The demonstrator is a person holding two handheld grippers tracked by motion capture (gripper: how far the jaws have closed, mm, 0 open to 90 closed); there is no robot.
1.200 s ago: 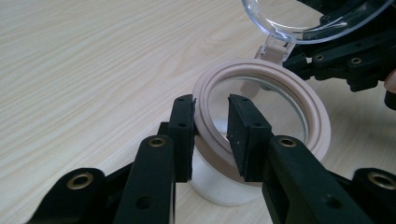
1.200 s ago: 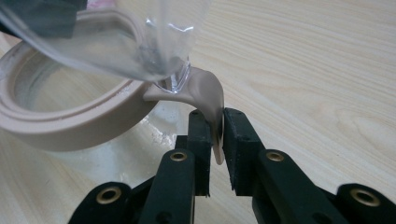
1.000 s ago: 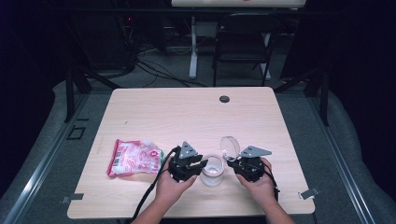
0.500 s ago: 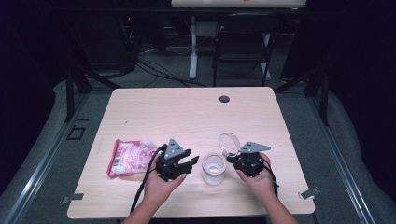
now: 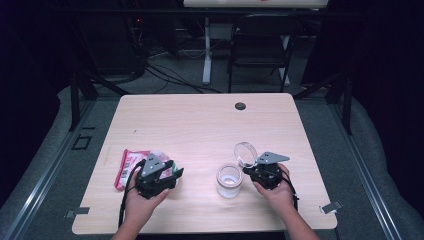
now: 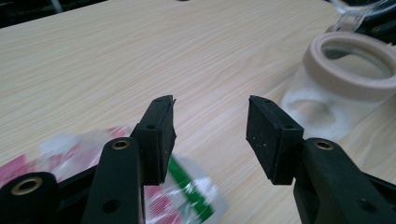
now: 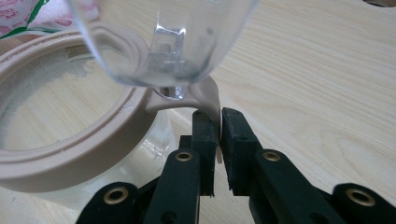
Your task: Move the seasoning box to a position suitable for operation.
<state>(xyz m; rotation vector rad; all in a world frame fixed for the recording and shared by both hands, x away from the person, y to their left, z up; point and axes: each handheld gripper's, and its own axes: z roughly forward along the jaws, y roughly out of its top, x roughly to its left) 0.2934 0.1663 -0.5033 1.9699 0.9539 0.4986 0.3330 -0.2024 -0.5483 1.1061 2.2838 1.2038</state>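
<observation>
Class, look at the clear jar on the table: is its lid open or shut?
Open. The jar stands upright with its clear lid flipped up on its hinge, leaving the beige rim uncovered.

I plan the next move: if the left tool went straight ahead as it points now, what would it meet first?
Probably nothing soon: the left tool points over bare table. The jar stands right of its line, though depth is unclear.
</observation>
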